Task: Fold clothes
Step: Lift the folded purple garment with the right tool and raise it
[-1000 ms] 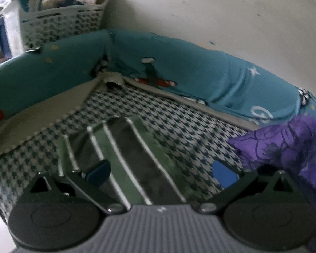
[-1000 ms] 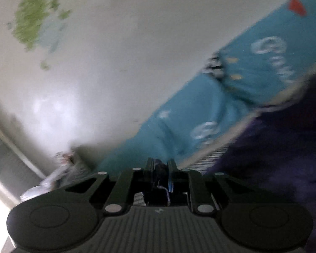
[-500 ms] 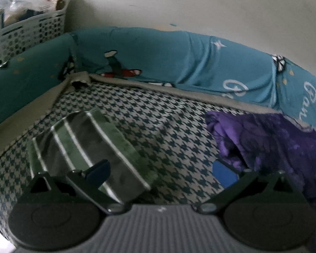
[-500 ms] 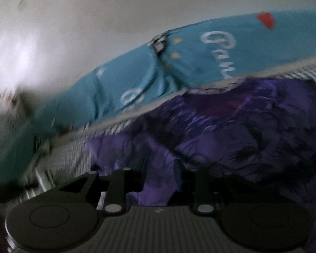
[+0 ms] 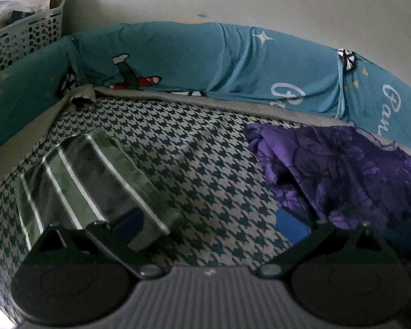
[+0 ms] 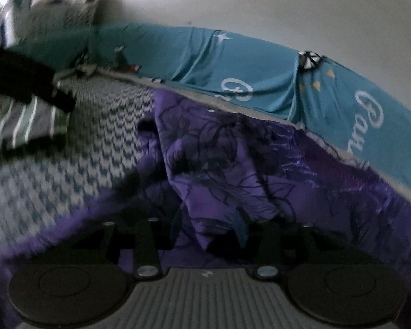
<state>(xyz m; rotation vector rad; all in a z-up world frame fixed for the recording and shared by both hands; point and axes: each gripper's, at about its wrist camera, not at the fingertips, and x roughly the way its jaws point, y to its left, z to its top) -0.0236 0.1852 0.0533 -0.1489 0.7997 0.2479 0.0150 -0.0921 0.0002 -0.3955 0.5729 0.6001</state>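
A folded green and grey striped garment (image 5: 90, 181) lies on the houndstooth sheet (image 5: 205, 164) at the left. My left gripper (image 5: 209, 223) hovers open just before it, its left pad (image 5: 128, 222) over the garment's near edge and nothing held. A crumpled purple floral garment (image 5: 337, 175) lies to the right. In the right wrist view that purple garment (image 6: 233, 164) fills the foreground. My right gripper (image 6: 205, 233) is low over it with fingers parted and a fold of the cloth hanging between them. The striped garment (image 6: 27, 123) shows blurred at far left.
A teal printed bumper (image 5: 233, 63) rings the sheet on the far and left sides, against a pale wall. A white perforated basket (image 5: 24, 35) of items stands beyond the back left corner. A dark blurred shape (image 6: 22, 79) reaches in over the striped garment.
The right gripper swung down from facing the wall to the purple garment and its fingers parted. The left gripper's view shifted right, away from the striped garment; it stayed open.
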